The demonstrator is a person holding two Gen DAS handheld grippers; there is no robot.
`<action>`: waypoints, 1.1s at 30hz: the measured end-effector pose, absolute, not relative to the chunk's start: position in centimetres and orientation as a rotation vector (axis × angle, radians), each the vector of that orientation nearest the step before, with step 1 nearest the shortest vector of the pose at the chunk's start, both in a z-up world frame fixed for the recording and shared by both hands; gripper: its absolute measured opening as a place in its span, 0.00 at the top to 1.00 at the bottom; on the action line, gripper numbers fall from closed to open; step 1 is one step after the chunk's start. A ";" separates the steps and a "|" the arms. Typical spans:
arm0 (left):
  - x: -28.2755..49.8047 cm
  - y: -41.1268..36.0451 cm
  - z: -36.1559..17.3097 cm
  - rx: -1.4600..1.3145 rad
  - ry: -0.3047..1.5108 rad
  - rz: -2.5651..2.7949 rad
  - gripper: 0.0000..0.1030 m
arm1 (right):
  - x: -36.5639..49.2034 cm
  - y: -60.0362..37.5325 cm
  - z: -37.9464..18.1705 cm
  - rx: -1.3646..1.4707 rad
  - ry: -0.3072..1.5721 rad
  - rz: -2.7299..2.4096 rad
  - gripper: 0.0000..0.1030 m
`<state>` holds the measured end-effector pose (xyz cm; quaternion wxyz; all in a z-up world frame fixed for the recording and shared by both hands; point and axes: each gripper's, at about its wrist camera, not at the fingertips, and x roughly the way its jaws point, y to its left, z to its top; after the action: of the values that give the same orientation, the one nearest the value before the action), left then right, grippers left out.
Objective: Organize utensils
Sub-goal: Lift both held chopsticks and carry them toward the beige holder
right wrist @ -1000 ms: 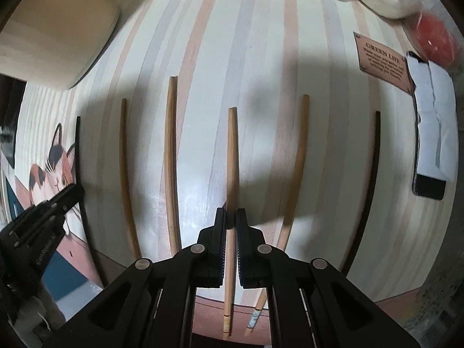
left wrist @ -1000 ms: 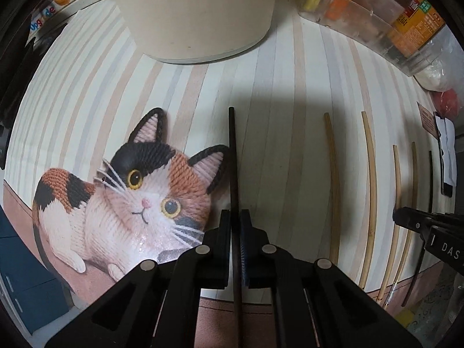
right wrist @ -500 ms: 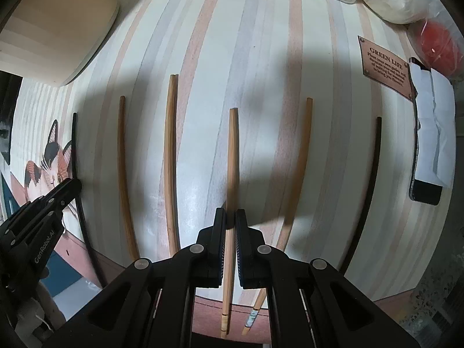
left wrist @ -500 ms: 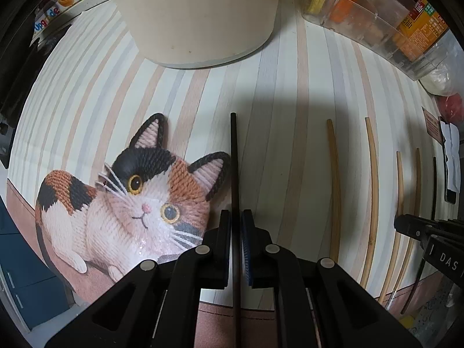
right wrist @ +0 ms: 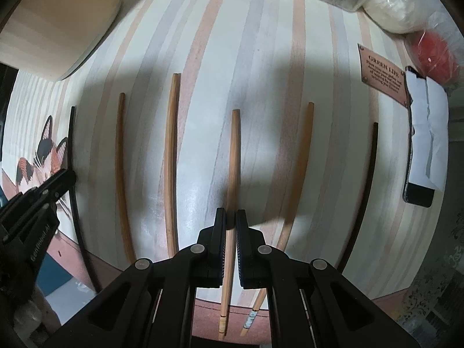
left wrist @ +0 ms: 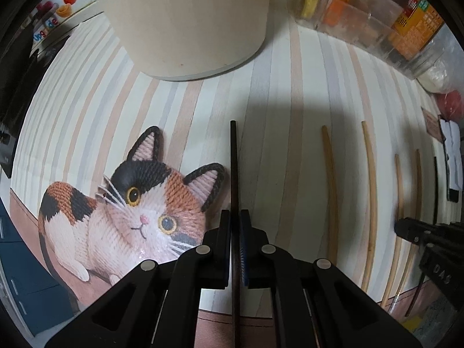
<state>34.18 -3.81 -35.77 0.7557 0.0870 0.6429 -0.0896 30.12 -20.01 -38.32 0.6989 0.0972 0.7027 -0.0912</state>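
On the far left, the left gripper (left wrist: pixel 235 220) is pinched tight on a black chopstick (left wrist: pixel 233 168), right beside the cat picture (left wrist: pixel 133 211) on the striped mat (right wrist: pixel 261 43). Next come two brown chopsticks (right wrist: pixel 120 168) lying flat on the mat, apart from each other. Then the right gripper (right wrist: pixel 230 220) is squeezed shut on a light brown chopstick (right wrist: pixel 234 159). One more brown chopstick (right wrist: pixel 298 168) and another black one (right wrist: pixel 366 191) lie to its right. I think each stick should go up level, slowly, with a firm squeeze so it does not slip or bump its neighbors.
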 end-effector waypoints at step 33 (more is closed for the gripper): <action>33.7 -2.7 -14.4 0.008 0.932 -0.328 0.98 | 28.2 -19.2 -19.9 0.367 0.936 -0.079 0.94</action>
<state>33.71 -2.70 -14.42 0.8803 0.0038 0.4474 -0.1575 28.19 -19.19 -19.86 0.8755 0.1758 0.4484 -0.0380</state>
